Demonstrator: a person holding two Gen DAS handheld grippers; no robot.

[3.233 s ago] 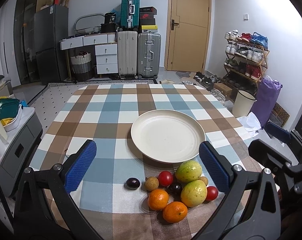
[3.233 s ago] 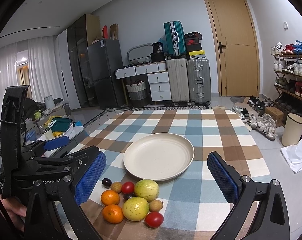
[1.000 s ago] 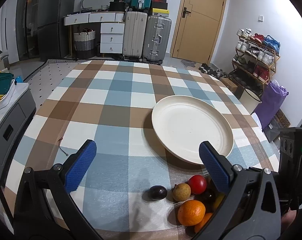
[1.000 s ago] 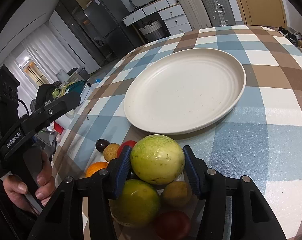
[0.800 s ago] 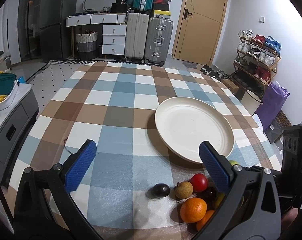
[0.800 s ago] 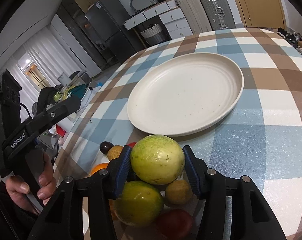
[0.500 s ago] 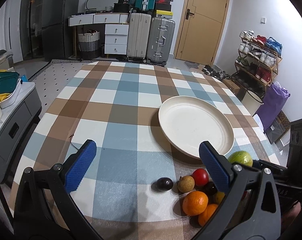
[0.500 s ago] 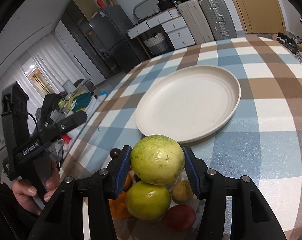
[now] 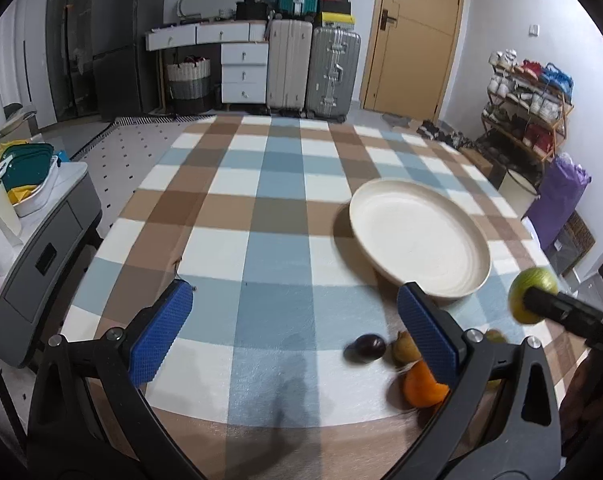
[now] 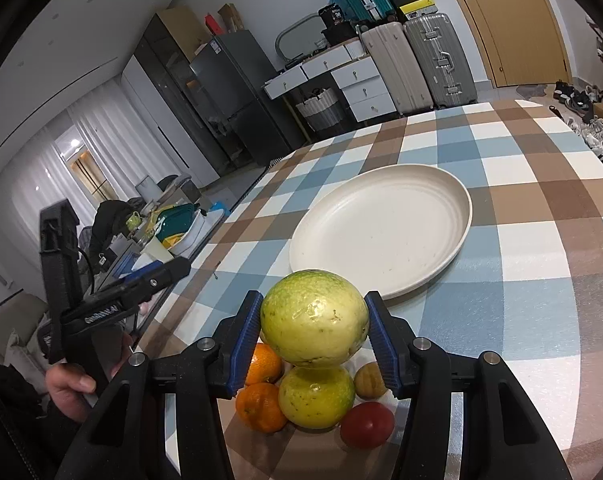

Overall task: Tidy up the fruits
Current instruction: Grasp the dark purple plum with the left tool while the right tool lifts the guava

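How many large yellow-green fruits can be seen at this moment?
2. One yellow-green fruit is clamped in the right gripper, lifted above the pile. The second yellow-green fruit lies in the pile on the table, directly below it. Others could be hidden behind them.

Both wrist cameras look down at one plate (image 9: 421, 240) (image 10: 381, 232) — right closer.

Glossy, slightly pitted green fruit (image 10: 314, 317) sits between ribbed blue rubbery pads (image 10: 381, 342); ahead, a matt cream plate (image 10: 457, 216) on checked woven tablecloth (image 10: 541, 240).
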